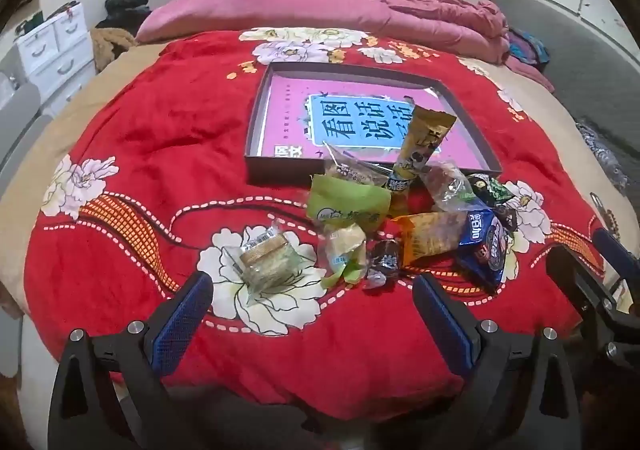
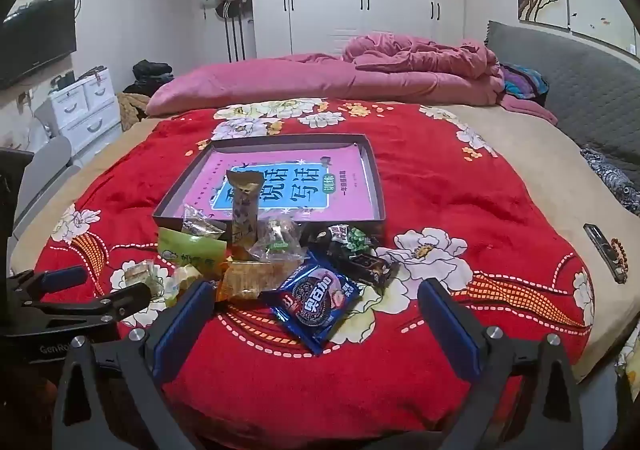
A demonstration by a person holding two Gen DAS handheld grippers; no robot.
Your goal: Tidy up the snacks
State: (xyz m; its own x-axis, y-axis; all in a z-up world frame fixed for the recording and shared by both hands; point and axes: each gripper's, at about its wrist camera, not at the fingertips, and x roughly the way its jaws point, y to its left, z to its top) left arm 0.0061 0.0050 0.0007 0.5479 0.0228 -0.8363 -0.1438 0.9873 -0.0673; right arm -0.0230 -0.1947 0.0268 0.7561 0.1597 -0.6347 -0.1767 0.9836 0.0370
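Crinkly foil snack packets (image 2: 312, 302) (glossy) heaped beside a shallow rectangular cardboard box (image 2: 172, 215)

Your left gripper (image 1: 312, 290) tilts steeply downward, jaws spread wide with nothing between its blue pads (image 1: 182, 316). Your right gripper (image 2: 316, 304) angles down more gently, jaws equally wide and gripping nothing.

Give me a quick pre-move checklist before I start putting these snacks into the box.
1. Left gripper open, nothing held: ok.
2. Right gripper open, nothing held: ok.
3. Shallow box open on the red blanket: ok.
4. Free room on the pink book lying inside the box: ok.
5. Blue cookie packet lies flat ahead of the right gripper: ok.
6. Yellow snack stick leans over the box edge, stability: cannot tell.
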